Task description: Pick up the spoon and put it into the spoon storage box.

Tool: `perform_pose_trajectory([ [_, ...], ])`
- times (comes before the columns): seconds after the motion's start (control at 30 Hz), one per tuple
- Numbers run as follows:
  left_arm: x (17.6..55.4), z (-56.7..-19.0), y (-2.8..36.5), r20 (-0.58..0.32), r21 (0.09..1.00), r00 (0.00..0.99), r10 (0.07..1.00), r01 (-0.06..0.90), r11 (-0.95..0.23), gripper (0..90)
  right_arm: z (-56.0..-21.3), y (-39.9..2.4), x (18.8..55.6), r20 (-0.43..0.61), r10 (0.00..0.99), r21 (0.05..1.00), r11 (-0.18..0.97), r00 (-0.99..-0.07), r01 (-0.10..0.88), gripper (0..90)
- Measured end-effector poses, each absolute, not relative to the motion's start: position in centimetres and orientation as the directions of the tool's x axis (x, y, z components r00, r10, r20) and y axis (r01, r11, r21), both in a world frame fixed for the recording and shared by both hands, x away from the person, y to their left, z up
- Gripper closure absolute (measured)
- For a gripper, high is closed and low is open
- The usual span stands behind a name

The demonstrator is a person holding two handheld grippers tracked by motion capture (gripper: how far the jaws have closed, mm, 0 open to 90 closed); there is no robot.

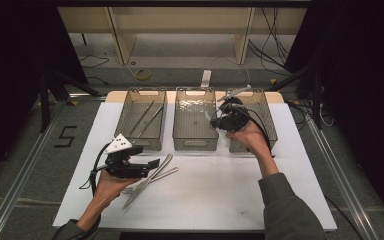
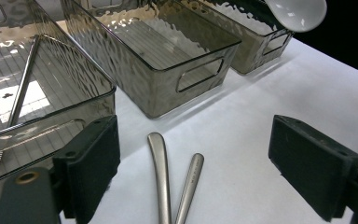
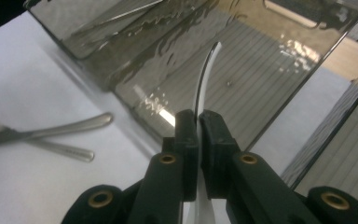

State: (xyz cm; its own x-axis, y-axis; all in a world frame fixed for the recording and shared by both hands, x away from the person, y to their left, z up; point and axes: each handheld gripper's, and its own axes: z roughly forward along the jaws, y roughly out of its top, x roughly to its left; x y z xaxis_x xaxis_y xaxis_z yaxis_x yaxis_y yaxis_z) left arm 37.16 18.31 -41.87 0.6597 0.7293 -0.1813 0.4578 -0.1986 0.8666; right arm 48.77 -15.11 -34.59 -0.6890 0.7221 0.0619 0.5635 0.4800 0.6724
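Smoky translucent plastic makes up the three bins standing in a row at the far side of the white table sheet (image 1: 290, 200): the left bin (image 1: 125, 131) holds two thin metal sticks (image 1: 146, 117), the middle bin (image 1: 195, 145) looks bare inside, and the right bin (image 1: 267, 120) sits partly behind the person's right hand. The right gripper (image 1: 226, 116) is raised above the gap between the middle and right bins, and its jaws are pressed together on a white plastic spoon (image 1: 236, 92); in the right gripper view the spoon's thin curved handle (image 3: 204, 77) rises from between the two black pads, seen edge on, with the ribbed floor of a bin beneath it. In the left gripper view the spoon's white bowl (image 2: 296, 13) shows at the top edge, above the farthest bin. The left gripper (image 1: 152, 164) rests low over the sheet near its front left, in front of the left bin, its jaws standing wide apart with nothing between the pads. Just beyond those jaws lie metal cutlery pieces (image 1: 150, 179) on the sheet, their handles (image 2: 163, 177) side by side, almost touching and pointing toward the bins.
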Motion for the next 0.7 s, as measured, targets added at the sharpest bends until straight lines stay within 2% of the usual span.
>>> perform_pose_trajectory([
  [0.33, 37.1, -41.9, 18.4, -0.186, 0.868, 0.659, 0.728, 0.458, -0.193, 15.9, -33.8, -13.8, 52.0, 0.041, 0.757, 0.694, 0.448, -0.652, 0.564, 86.8],
  [0.7, 37.2, -41.9, 18.4, -0.189, 0.866, 0.662, 0.726, 0.461, -0.195, 15.8, -34.4, -13.2, 54.8, 0.041, 0.791, 0.689, 0.42, -0.61, 0.591, 86.8],
])
